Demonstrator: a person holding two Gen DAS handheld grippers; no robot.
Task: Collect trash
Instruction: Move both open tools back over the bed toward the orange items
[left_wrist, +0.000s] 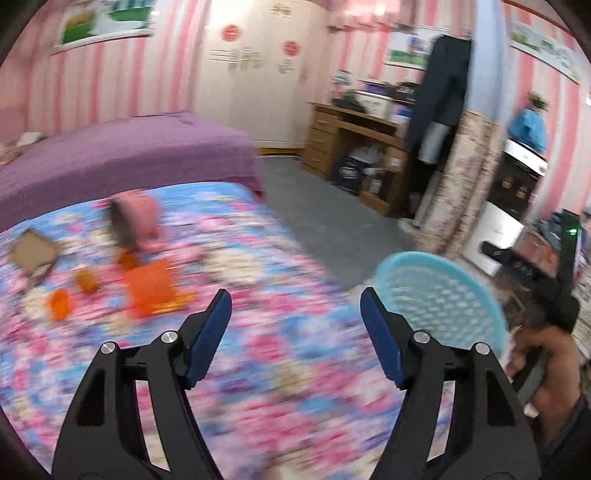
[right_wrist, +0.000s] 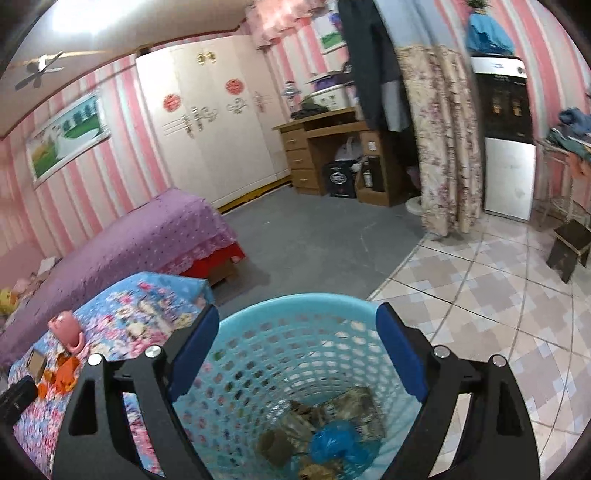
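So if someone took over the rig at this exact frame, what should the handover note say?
Left hand-held gripper: open, empty, over the floral bedspread.
Right hand-held gripper: open, its fingers either side of the blue basket; a grip on it cannot be told.
Done: some trash already lies in the basket.
Left: orange scraps and a cardboard piece on the bedspread, near a pink mug.

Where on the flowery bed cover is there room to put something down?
The near part of the flowery bed cover, under the open left tongs and across to the blue basket, is bare. The far left is crowded: pink mug, orange wrappers, cardboard piece.
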